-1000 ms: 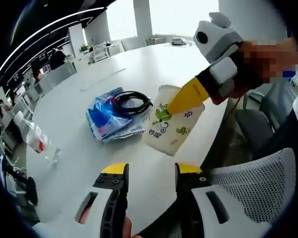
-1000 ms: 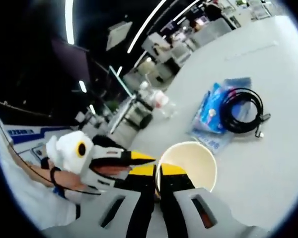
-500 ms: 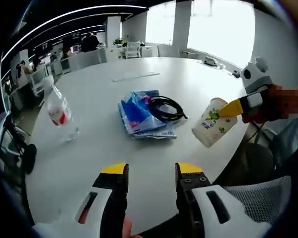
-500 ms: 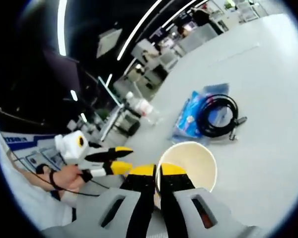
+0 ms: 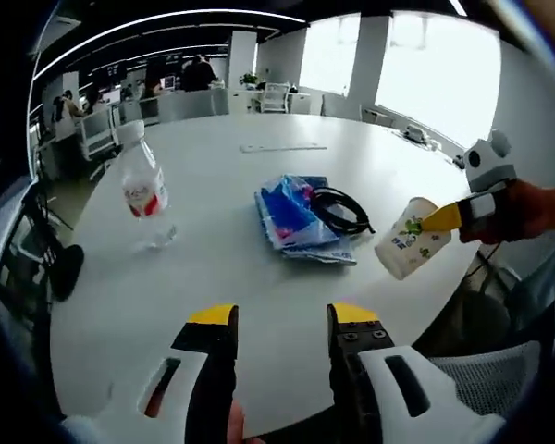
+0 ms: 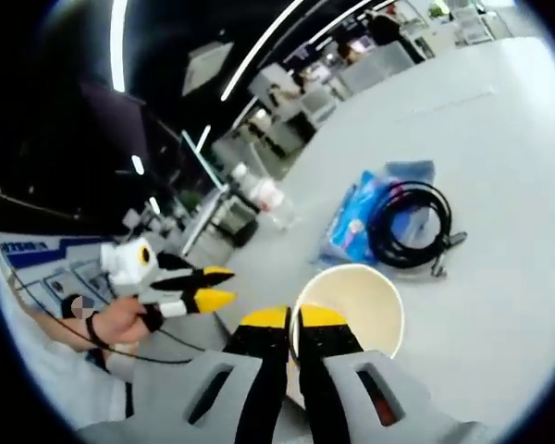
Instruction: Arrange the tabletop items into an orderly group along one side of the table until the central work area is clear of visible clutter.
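Note:
A paper cup (image 5: 408, 250) with green print hangs tilted over the table's right edge, my right gripper (image 5: 437, 219) shut on its rim. The right gripper view looks into the same cup (image 6: 351, 310), the right gripper (image 6: 294, 319) clamped on its near wall. My left gripper (image 5: 283, 316) stands open above the near part of the white table (image 5: 213, 296), nothing between its jaws; it also appears as the left gripper (image 6: 202, 287) in the right gripper view. A blue plastic packet (image 5: 291, 215) lies mid-table with a coiled black cable (image 5: 342, 210) on it. A clear water bottle (image 5: 144, 190) with a red label stands left.
Office chairs (image 5: 97, 139) and desks ring the far side of the round table. A mesh chair (image 5: 490, 370) is at the lower right beside the table edge. A pale strip (image 5: 282, 147) lies on the far tabletop.
The left view has pulled back and swung, so the bottle, packet and cup now sit further off. The cup stays clamped in the right gripper; the left stays open.

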The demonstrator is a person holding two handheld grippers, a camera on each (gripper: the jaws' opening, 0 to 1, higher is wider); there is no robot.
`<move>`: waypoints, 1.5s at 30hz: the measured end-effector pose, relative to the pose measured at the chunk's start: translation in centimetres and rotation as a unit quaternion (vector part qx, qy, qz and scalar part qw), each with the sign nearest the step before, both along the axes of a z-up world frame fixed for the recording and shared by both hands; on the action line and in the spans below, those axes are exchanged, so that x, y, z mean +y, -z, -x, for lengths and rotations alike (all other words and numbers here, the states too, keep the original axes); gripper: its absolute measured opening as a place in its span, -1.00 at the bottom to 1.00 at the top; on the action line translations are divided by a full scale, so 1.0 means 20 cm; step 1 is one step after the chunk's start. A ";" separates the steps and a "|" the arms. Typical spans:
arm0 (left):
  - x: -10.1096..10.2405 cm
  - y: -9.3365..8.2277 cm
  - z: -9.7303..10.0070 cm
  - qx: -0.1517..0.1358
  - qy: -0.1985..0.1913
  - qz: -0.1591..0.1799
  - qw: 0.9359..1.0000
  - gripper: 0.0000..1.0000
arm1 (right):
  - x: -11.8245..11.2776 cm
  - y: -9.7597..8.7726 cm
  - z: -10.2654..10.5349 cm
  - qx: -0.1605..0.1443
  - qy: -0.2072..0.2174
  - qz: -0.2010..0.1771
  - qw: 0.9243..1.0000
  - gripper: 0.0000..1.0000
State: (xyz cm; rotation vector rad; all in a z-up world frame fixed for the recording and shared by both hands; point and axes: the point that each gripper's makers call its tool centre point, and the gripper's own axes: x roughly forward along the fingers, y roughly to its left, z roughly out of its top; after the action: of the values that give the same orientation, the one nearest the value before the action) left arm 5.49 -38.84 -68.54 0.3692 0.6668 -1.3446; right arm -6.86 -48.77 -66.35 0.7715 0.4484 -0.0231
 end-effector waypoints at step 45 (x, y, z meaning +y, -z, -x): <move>0.04 0.02 -0.03 0.046 -0.041 0.021 0.998 -0.22 | -0.08 0.03 -1.03 0.036 -0.146 0.096 0.984 -1.00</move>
State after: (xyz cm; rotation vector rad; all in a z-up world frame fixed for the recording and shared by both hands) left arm 6.14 -38.10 -68.86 0.2452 0.7217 -1.3007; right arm 13.76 -50.40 -66.99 0.5102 0.6160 0.1775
